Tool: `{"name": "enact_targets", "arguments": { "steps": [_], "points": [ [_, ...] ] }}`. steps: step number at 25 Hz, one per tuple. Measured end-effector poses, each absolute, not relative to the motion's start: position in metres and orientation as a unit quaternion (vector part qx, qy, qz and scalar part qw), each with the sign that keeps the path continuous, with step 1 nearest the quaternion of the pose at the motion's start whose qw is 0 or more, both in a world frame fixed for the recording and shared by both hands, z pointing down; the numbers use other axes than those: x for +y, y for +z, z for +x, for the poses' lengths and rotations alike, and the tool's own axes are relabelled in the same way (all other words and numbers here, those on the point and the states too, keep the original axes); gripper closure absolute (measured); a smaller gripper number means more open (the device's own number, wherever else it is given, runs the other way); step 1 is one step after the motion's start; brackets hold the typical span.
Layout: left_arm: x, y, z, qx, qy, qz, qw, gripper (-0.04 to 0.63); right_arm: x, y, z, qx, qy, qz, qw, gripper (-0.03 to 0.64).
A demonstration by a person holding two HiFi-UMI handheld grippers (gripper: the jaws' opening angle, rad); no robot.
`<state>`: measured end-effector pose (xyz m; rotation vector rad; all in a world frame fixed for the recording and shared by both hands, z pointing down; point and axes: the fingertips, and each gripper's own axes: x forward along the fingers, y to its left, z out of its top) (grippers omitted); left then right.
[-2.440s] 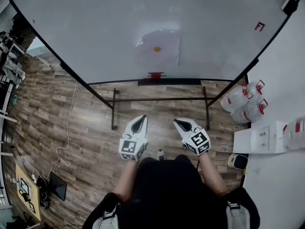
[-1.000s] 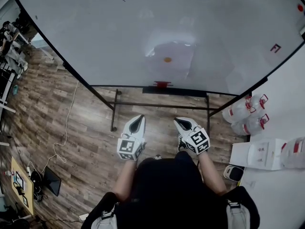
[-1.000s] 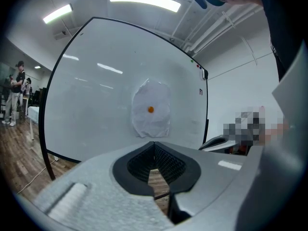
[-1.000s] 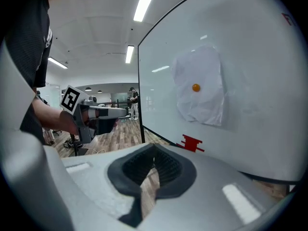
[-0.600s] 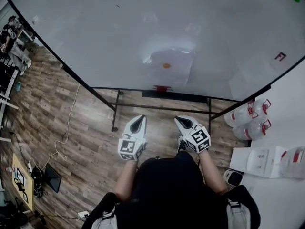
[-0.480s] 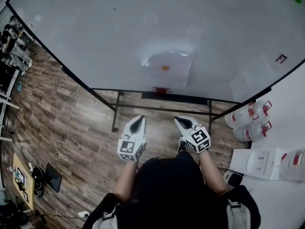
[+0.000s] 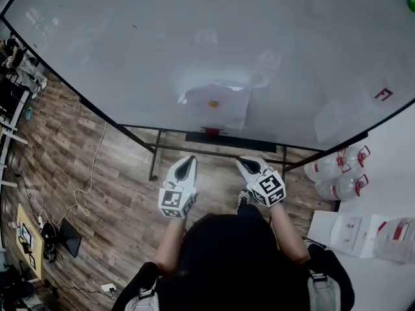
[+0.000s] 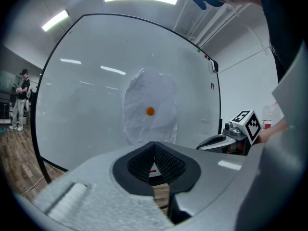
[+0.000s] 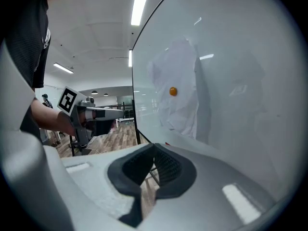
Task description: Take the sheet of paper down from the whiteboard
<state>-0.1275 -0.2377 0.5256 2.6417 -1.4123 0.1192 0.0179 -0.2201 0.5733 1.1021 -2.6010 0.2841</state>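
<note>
Head view: sheet of paper [image 7: 215, 112] low on the whiteboard [image 7: 194, 37], pinned by one orange magnet [image 7: 213, 103] near its top, long axis upright, lower edge just above the board's tray. Straight ahead of both tools and well apart from them, about midway between the two, so neither clearly nearer. Left tool [image 7: 189, 160] shut tight, holding nothing; in the left gripper view, aimed almost squarely at the sheet [image 8: 154, 88] and magnet [image 8: 150, 111]. Right tool [image 7: 243, 163] likewise closed and empty; in the right gripper view, looking along the board at a slant, sheet [image 9: 185, 112] up and to its right. Probably still on approach: jaws to be opened before any pinch at a paper edge.
</note>
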Motion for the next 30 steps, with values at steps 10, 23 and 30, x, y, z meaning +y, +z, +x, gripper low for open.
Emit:
{"name": "enact_targets", "arguments": {
  "steps": [10, 23, 30],
  "points": [
    [-0.277, 0.510, -0.084, -0.486, 0.043, 0.871, 0.055, 0.584, -0.264, 0.551, 0.065, -0.907, 0.089, 0.400, 0.096, 0.614],
    [-0.303, 0.508, -0.047, -0.530, 0.036, 0.845, 0.055, 0.583, -0.299, 0.543, 0.092, -0.934, 0.083, 0.338, 0.082, 0.614],
    [-0.314, 0.499, -0.035, -0.563, 0.019, 0.825, 0.043, 0.583, -0.295, 0.543, 0.093, -0.951, 0.079, 0.289, 0.081, 0.614]
  ]
}}
